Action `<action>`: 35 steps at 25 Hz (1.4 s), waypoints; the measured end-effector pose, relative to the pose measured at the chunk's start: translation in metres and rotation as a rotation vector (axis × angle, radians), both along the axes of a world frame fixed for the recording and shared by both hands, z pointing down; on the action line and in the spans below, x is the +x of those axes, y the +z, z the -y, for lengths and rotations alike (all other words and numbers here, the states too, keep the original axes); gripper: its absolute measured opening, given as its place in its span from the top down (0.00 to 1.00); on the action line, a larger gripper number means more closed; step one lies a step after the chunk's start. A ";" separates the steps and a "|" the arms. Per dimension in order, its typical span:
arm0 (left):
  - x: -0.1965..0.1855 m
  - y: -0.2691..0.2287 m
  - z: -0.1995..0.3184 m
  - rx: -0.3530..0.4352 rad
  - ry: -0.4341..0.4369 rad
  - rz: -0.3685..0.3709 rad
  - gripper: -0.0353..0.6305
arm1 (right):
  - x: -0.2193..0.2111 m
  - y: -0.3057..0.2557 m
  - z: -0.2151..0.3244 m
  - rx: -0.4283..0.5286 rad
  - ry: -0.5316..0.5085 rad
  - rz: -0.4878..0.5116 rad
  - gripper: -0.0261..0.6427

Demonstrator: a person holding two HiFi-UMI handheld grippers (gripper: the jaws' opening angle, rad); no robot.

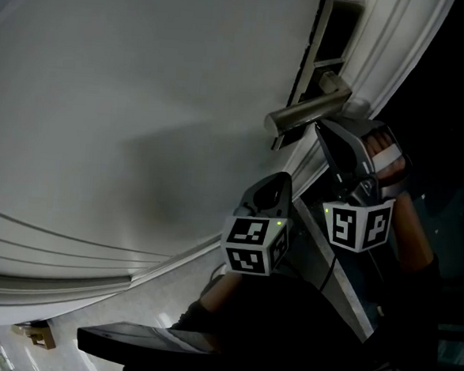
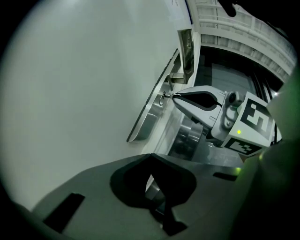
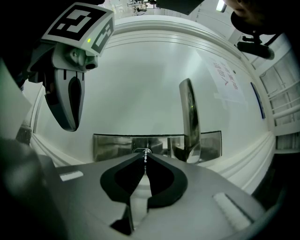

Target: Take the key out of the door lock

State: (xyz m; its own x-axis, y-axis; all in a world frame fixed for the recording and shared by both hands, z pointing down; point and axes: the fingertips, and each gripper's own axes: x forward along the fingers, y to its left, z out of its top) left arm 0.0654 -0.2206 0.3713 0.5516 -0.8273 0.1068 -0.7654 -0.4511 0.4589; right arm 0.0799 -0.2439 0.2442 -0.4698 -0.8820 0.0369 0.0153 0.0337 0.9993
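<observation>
A: Right tool [image 3: 145, 157], state?
B: Jaws pinched narrow on the key [image 3: 146, 153]. Only a small metal bit shows between the tips.

A: Where's the key?
B: In the cylinder on the lock plate [image 3: 112, 146]. The tool tips sit right up against that plate.

A: Where is that on the door [image 1: 143, 95]?
B: The plate is on the white door face, near its right edge. In the right gripper view the lever handle [image 3: 189, 119] stands up from the plate just right of the key. In the head view the key end is on the near side of the lever.

A: Hand pose?
B: The right hand [image 1: 386, 156] wraps the rear grip of the right tool, with a pale band at the wrist. The forearm runs down toward the near right. The tool points up and left into the door, and the right cube [image 1: 358, 223] hangs at its near end.

A: Left tool [image 2: 150, 158]?
B: Jaws drawn together at the tips, nothing between them. It hovers just left of the right tool and nearer the person. It aims at the same plate but is apart from it and touches nothing. The left cube [image 1: 256, 243] is at its near end.

A: Left hand?
B: The arm behind it is dark and low in the head view, so I can't make out the grip.
</observation>
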 end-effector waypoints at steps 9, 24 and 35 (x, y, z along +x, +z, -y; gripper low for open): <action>0.001 0.001 -0.001 -0.003 0.002 -0.004 0.95 | 0.000 0.000 0.000 -0.001 0.002 -0.001 0.94; 0.002 0.000 0.003 -0.008 0.005 -0.015 0.95 | 0.003 0.001 -0.003 0.005 -0.003 -0.005 0.94; 0.004 -0.001 -0.001 -0.010 0.003 -0.031 0.95 | 0.003 0.001 -0.005 0.004 -0.002 -0.006 0.94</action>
State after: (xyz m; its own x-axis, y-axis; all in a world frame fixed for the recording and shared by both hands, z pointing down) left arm 0.0692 -0.2192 0.3702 0.5573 -0.8245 0.0977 -0.7495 -0.4489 0.4866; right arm 0.0829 -0.2390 0.2451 -0.4714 -0.8812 0.0367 0.0218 0.0300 0.9993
